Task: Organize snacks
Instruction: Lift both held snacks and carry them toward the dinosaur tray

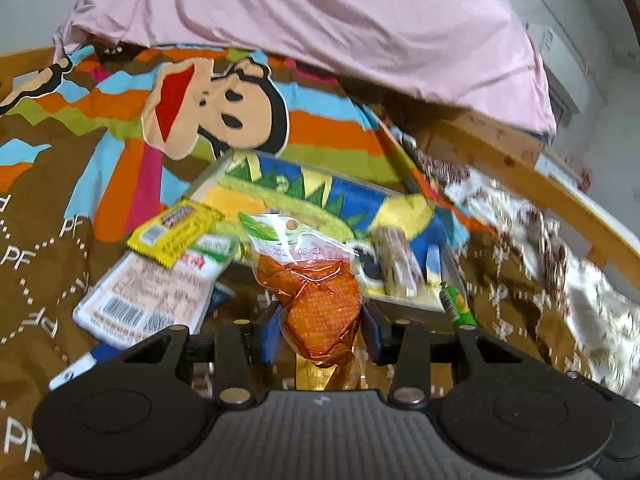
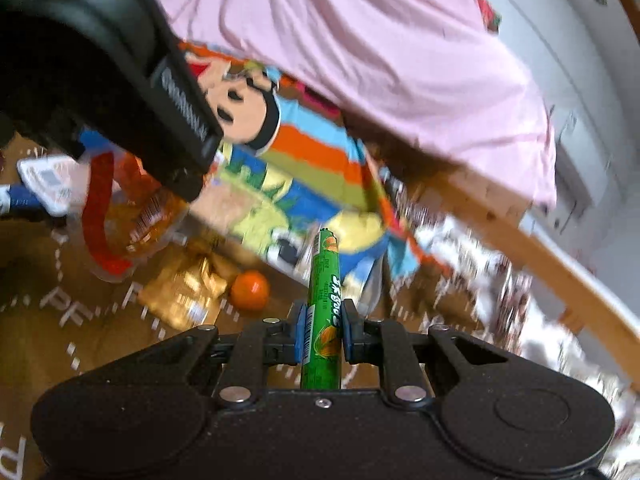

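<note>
The right hand-held gripper (image 2: 323, 334) clamped a green snack stick (image 2: 323, 300) above the bed (image 2: 48, 280), near an orange (image 2: 250, 290).

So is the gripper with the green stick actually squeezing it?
Touching. The right wrist view shows the right gripper with both blue fingers pressed against the green snack stick, no gap either side.

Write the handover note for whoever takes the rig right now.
Left hand-held gripper: shut on the orange clear-topped snack pouch.
Right hand-held gripper: shut on the green sausage stick.
Colourful cartoon-printed box: one wrapped bar lies on it.
Still on the brown bedspread: yellow packet, white barcoded packet, gold foil pack, small orange fruit.
Left: bring both held snacks to the box, then the rest.
</note>
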Available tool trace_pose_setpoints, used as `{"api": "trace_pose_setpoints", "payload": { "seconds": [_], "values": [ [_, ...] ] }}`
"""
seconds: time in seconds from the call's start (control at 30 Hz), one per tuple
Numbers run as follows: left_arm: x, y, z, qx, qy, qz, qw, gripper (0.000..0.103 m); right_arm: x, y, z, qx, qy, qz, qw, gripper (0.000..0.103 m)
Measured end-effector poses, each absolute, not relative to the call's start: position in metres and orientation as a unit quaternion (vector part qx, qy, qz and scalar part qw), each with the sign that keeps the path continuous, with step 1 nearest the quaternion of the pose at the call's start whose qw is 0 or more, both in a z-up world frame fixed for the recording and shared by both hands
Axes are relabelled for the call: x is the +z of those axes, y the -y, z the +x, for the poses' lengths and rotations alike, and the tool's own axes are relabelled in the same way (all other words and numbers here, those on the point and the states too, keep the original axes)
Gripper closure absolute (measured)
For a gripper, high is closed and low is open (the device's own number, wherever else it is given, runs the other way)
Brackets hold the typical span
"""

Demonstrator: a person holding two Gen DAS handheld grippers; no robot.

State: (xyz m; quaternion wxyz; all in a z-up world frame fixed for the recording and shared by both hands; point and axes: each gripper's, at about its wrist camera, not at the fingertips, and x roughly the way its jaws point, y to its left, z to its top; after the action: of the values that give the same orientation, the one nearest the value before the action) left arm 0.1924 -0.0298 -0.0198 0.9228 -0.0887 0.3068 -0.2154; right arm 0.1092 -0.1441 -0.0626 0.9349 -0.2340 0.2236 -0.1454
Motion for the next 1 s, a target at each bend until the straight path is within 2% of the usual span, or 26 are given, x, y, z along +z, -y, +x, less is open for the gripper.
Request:
{"api": "trace_pose_setpoints", "payload": {
  "seconds": [0.23,0.37,0.5,0.7,1.0],
  "values": [
    [-0.020,0.026,0.224,-0.225,-0.271,-0.121,0.928,0.057,-0.048,0.145,0.123,-0.127,-0.184,-0.274,0.935,0.084],
    [-0.017,0.025,0.247,-0.216,-0.255,-0.126,0.934,0.057,-0.042,0.146,0.151,-0.108,-0.142,-0.334,0.925,0.084],
    [-0.015,0.025,0.276,-0.205,-0.247,-0.163,0.933,0.057,-0.041,0.160,0.180,-0.118,-0.125,-0.316,0.933,0.084],
    [-0.029,0.039,0.318,-0.198,-0.247,-0.185,0.930,0.057,-0.055,0.171,0.215,-0.135,-0.134,-0.276,0.942,0.084],
    [-0.064,0.061,0.361,-0.196,-0.304,-0.116,0.925,0.057,-0.084,0.169,0.261,-0.128,-0.164,-0.288,0.935,0.084]
  ]
}}
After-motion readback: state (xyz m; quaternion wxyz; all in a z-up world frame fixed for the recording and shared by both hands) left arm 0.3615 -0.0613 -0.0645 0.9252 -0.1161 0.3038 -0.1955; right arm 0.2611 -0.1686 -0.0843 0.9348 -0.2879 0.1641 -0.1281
